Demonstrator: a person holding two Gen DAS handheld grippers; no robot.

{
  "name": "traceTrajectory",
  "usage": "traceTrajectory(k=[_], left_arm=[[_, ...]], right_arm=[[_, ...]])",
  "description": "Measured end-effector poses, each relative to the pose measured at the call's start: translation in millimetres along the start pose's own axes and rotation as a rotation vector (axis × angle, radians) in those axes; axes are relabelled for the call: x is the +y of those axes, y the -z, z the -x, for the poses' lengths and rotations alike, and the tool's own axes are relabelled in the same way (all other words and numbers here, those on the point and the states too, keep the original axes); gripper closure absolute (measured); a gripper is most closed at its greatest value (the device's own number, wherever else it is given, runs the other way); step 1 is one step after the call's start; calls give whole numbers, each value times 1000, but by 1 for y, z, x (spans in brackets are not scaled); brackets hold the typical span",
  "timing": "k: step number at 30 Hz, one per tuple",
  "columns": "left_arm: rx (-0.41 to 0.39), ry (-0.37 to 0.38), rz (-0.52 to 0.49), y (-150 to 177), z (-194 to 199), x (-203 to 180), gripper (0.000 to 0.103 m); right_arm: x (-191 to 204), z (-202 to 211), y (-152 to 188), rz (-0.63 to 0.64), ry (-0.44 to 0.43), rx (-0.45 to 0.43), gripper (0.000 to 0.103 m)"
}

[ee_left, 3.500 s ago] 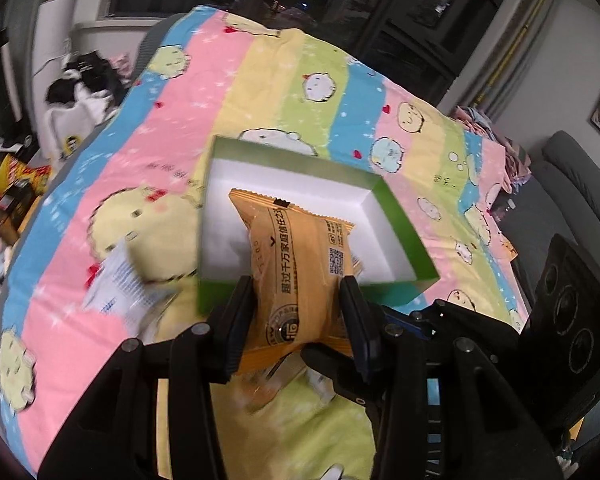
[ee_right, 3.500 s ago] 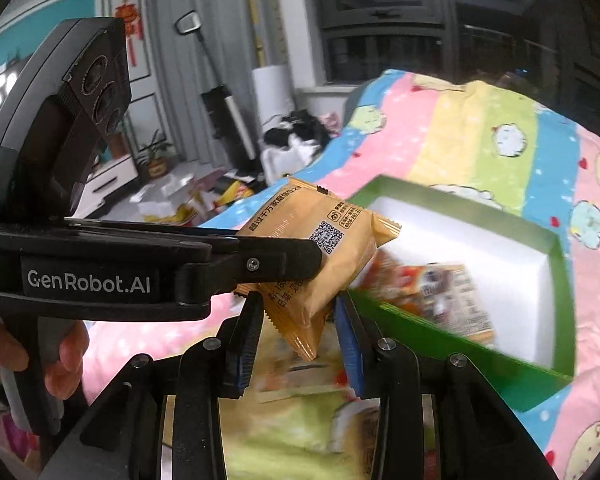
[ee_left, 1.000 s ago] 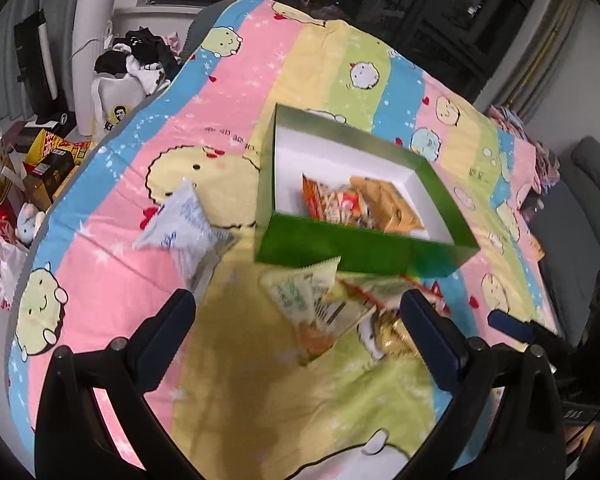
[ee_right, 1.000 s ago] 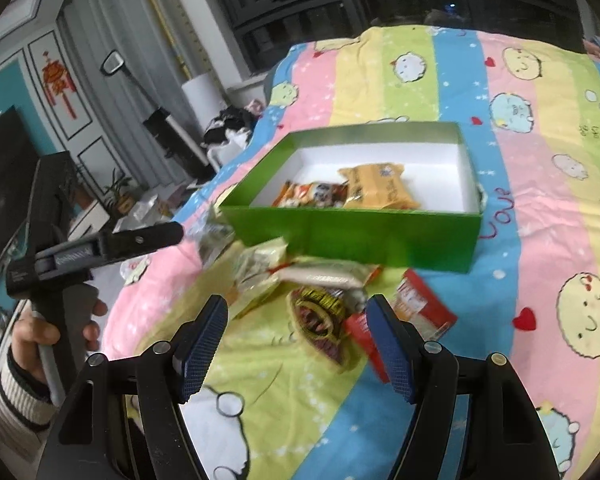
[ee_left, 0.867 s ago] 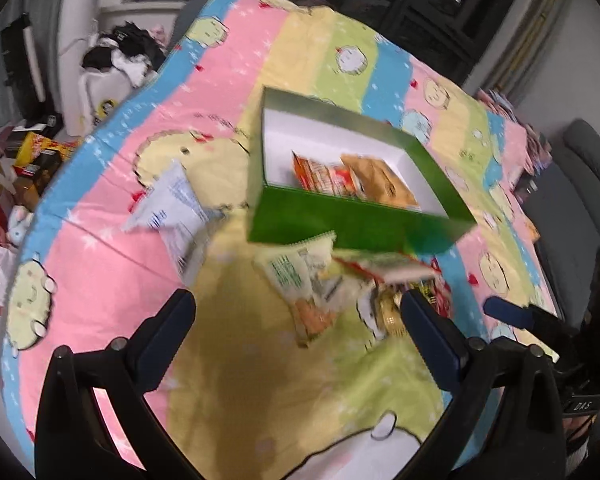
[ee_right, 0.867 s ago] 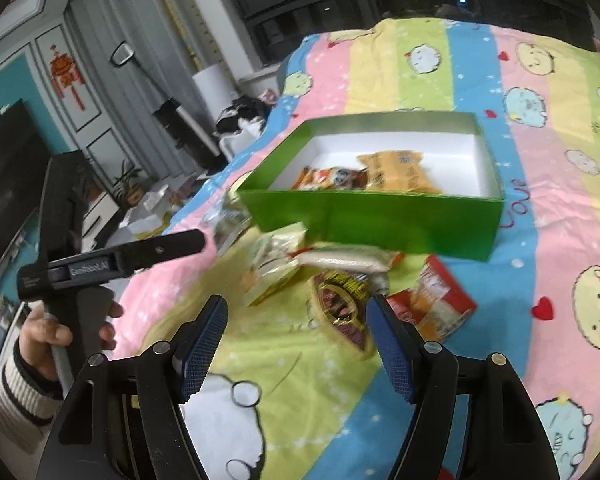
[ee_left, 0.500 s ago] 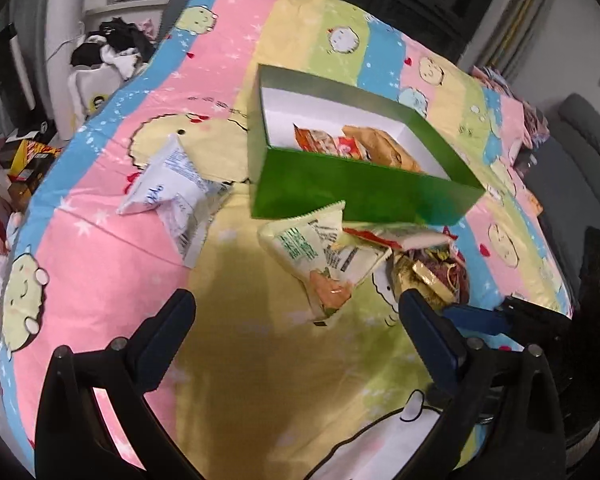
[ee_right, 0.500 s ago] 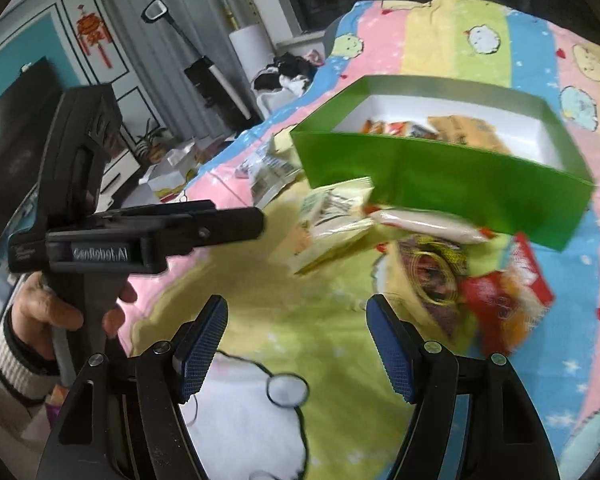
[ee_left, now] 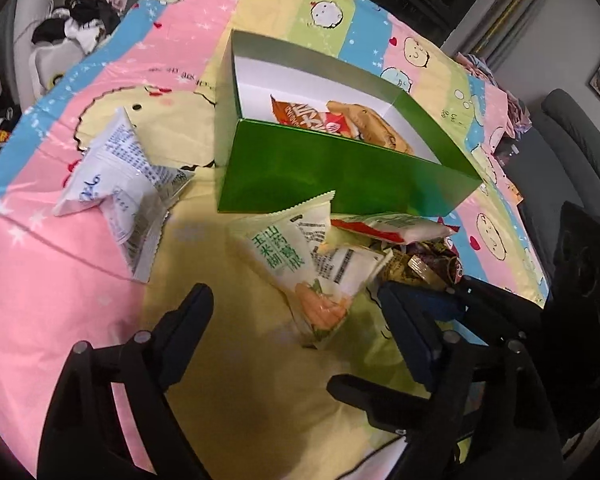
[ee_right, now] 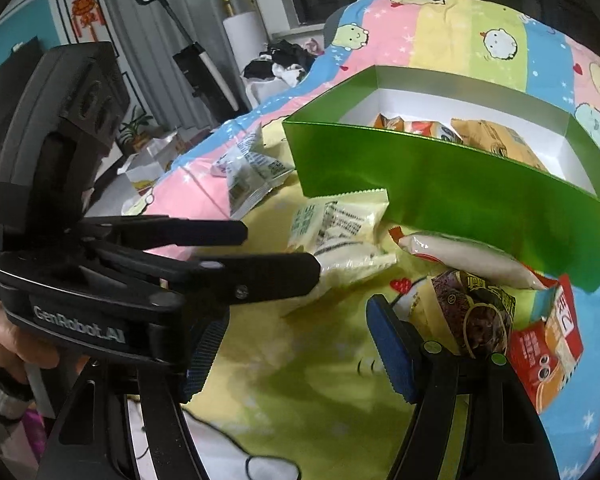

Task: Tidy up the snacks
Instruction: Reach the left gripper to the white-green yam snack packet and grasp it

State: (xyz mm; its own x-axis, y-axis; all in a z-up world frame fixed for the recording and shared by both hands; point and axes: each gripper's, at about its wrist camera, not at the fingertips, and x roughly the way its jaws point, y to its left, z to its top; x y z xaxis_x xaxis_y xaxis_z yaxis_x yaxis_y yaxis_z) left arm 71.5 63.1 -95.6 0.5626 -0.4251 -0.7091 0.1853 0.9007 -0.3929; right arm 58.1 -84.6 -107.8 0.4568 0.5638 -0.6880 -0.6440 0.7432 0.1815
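Note:
A green box (ee_left: 340, 176) with a white inside stands on the striped bedspread and holds an orange-red packet (ee_left: 300, 114) and a tan packet (ee_left: 374, 128). In front of it lie a white-green packet (ee_left: 296, 264), a white-red packet (ee_left: 392, 226) and a dark purple packet (ee_left: 428, 264). My left gripper (ee_left: 296, 308) is open, low over the white-green packet. My right gripper (ee_right: 296, 344) is open just before the pile; the box (ee_right: 440, 184), white-green packet (ee_right: 336, 232), purple packet (ee_right: 476, 312) and a red packet (ee_right: 548, 348) show there.
A white-blue packet (ee_left: 120, 184) lies left of the box, also in the right wrist view (ee_right: 248, 172). The left gripper's body (ee_right: 100, 256) crosses the right view's left side. Beyond the bed's left edge are clothes (ee_left: 80, 28) and floor clutter. A grey chair (ee_left: 572, 140) stands at right.
The tan packet went from my left gripper into the box. Both grippers opened, pulled back, then moved low and close to the loose packets in front of the box.

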Motion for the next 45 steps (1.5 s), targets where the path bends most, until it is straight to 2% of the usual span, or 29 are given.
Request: traceTrajectory(k=[4, 8, 12, 13, 17, 18, 19, 21, 22, 23, 26, 36, 38, 40, 43, 44, 45], left_arm=[[4, -8, -3, -10, -9, 3, 17], [-38, 10, -57, -26, -11, 2, 17], [-16, 48, -142, -37, -23, -1, 17], [6, 76, -157, -39, -29, -2, 17], [78, 117, -160, -40, -48, 1, 18], [76, 127, -161, -40, -47, 1, 18], [82, 148, -161, -38, -46, 1, 20], [98, 175, -156, -35, -44, 3, 47], [112, 176, -154, -32, -44, 4, 64], [125, 179, -154, -28, -45, 4, 72], [129, 185, -173, -18, -40, -1, 72], [112, 215, -40, 2, -19, 5, 67], [108, 223, -12, 5, -15, 8, 60], [108, 231, -15, 9, -12, 6, 59], [100, 203, -22, 12, -9, 0, 61], [96, 191, -19, 13, -8, -1, 61], [93, 184, -17, 14, -7, -4, 63]], right_arm=[[1, -7, -8, 6, 39, 5, 31], [4, -13, -14, 32, 90, 32, 31], [3, -15, -15, 41, 99, 49, 31], [4, -15, -15, 45, 105, 51, 31], [6, -19, -14, 73, 126, 67, 31], [7, -21, -14, 78, 129, 72, 31], [6, -21, -14, 81, 127, 72, 31], [4, -22, -12, 79, 117, 75, 31], [2, -21, -11, 78, 111, 77, 31], [0, -21, -9, 79, 109, 78, 33], [-8, -20, -4, 46, 63, 94, 42], [-20, -4, 10, -18, 5, 100, 42], [-20, 0, 15, -26, 1, 98, 42], [-19, 2, 18, -21, 3, 96, 42], [-13, 1, 17, 14, 15, 87, 43], [-11, 2, 16, 26, 29, 81, 45], [-9, 0, 14, 31, 27, 78, 56]])
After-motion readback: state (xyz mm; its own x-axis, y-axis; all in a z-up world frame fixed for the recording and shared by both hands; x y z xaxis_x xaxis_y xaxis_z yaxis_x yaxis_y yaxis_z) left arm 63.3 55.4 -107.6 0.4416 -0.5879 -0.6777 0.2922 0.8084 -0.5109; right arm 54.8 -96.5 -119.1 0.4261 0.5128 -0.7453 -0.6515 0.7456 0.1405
